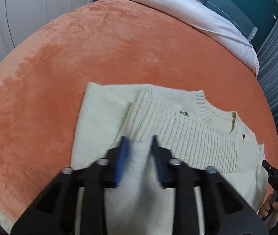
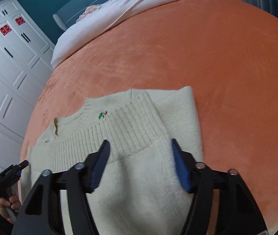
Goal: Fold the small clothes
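A small cream knit sweater [image 1: 158, 129] lies on the orange blanket [image 1: 80, 58], folded so its ribbed hem band lies across the body just below the neckline. It also shows in the right wrist view [image 2: 135, 129]. My left gripper [image 1: 139, 139] hovers over the ribbed band's lower edge, its blue-padded jaws partly apart with nothing between them. My right gripper [image 2: 139, 144] is open wide over the same ribbed edge, empty. Each gripper appears at the edge of the other's view, the right one [image 1: 275, 174] and the left one [image 2: 4, 174].
The orange blanket [image 2: 217, 58] covers the bed around the sweater. A white duvet [image 1: 197, 15] lies bunched at the headboard end. White wardrobe doors [image 2: 8, 58] stand beside the bed. The bed edge runs close on the side of the other gripper.
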`<state>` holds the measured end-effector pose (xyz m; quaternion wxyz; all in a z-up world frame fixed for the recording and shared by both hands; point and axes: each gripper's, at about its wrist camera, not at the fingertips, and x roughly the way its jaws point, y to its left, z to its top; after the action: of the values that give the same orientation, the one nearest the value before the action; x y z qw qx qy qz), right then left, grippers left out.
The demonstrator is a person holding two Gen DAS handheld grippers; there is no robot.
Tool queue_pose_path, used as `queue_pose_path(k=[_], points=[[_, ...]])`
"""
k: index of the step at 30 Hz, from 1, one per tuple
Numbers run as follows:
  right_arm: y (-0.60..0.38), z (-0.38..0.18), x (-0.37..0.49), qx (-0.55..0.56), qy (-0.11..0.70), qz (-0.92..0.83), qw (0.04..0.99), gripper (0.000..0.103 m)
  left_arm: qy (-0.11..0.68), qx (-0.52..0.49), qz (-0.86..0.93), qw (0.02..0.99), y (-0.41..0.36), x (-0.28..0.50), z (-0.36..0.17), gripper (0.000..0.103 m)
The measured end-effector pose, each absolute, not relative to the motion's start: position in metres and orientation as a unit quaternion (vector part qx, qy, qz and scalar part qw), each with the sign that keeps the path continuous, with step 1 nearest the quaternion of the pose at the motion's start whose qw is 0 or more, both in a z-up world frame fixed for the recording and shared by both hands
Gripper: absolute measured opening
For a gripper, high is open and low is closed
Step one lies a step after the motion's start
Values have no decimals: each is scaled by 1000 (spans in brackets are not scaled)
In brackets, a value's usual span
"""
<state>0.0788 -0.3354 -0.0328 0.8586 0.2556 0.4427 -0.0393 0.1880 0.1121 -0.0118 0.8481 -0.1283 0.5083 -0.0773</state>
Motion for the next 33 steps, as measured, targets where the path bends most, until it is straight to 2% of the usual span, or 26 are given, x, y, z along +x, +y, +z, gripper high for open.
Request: queue_pose_path(k=[2, 7, 9, 12, 14, 15, 16, 18, 21, 23, 25, 28, 31, 32, 33], points=[[-327, -23, 73, 240, 439, -23, 866, 11, 490, -140, -83, 856, 116, 183, 5, 9], [-341, 56, 48, 270, 316, 13, 910, 10, 432, -157, -101, 883, 122, 185, 62, 8], [-355, 63, 58, 285, 301, 6, 910, 10, 429, -156, -94, 885, 122, 200, 62, 9], [-367, 23, 88, 285, 354, -28, 890, 10, 473, -132, -69, 868, 114, 231, 22, 9], [-371, -33, 108, 293, 433, -56, 851, 11, 529, -113, -46, 840, 106, 245, -20, 11], [-368, -55, 113, 283, 467, -67, 835, 11, 538, -104, -34, 836, 104, 243, -33, 12], [-365, -60, 111, 276, 465, -68, 838, 10, 521, -98, -32, 847, 102, 236, -31, 14], [-362, -44, 99, 267, 442, -86, 852, 22, 501, -76, -27, 861, 98, 222, -12, 18], [-346, 0, 73, 233, 392, -110, 883, 23, 459, -50, -28, 886, 87, 193, 30, 23], [-319, 20, 70, 223, 373, -58, 899, 23, 430, -62, -51, 899, 71, 173, 55, 44], [-272, 24, 85, 215, 391, 21, 895, 23, 431, -92, -90, 893, 49, 164, 62, 50], [-191, 9, 108, 212, 424, 141, 869, 21, 468, -111, -124, 868, 16, 164, 43, 50], [-145, -12, 121, 163, 452, 168, 861, 20, 495, -97, -89, 859, 14, 170, 14, 49], [-145, -19, 123, 148, 461, 159, 860, 15, 498, -88, -68, 860, 22, 174, 6, 49], [-155, -26, 125, 142, 468, 143, 860, 3, 500, -78, -45, 861, 33, 175, 0, 49]])
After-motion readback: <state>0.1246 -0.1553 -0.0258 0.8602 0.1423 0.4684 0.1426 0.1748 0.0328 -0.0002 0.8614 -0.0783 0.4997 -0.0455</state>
